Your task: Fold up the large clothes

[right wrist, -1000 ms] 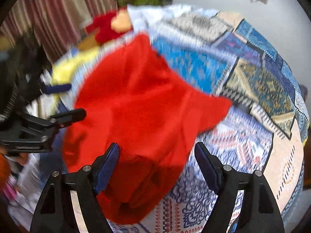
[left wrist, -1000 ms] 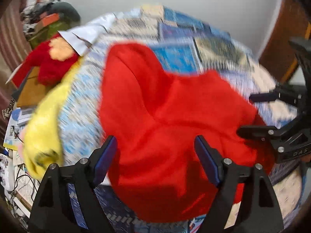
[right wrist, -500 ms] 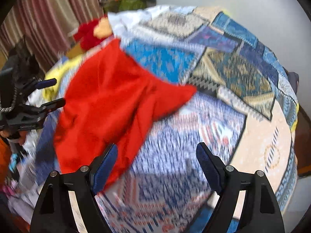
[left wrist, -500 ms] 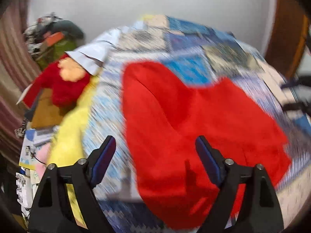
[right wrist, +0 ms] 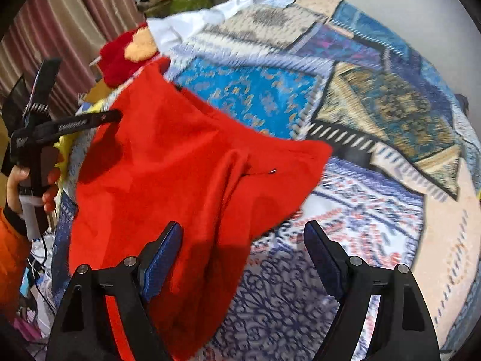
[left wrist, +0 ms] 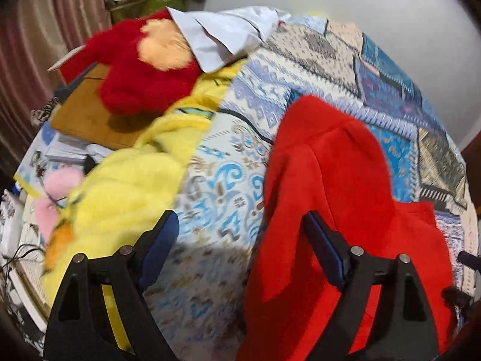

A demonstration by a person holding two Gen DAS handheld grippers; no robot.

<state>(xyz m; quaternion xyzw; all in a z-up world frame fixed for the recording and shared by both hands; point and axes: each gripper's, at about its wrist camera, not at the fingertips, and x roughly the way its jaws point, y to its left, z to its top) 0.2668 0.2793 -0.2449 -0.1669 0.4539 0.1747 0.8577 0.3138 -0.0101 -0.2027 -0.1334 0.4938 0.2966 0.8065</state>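
Red fleece garment (left wrist: 345, 186) lies spread and rumpled on the bed's patchwork bedspread (left wrist: 228, 180), patterned in blue, white and beige, with one pointed corner reaching out toward the bed's middle in the right wrist view (right wrist: 186, 165). In the left wrist view, going from the left edge, a pile of papers and cables sits beside the bed, then a fluffy yellow blanket (left wrist: 126, 186) runs along the bed's side, with a red plush toy with a pale orange patch (left wrist: 144, 69) and a folded white cloth (left wrist: 222, 36) beyond it. The left claw (left wrist: 240, 234) hangs over bare bedspread just beside the garment's left edge; its blue-padded jaws stand wide apart and have eased in slightly, with nothing between them, though the right-hand finger overlaps the red fabric in the picture. In the right wrist view a hand (right wrist: 18, 186) with an orange sleeve holds that claw at the far left. The right claw (right wrist: 243, 246) hovers over the garment's lower right edge, jaws wide apart, gripping nothing.
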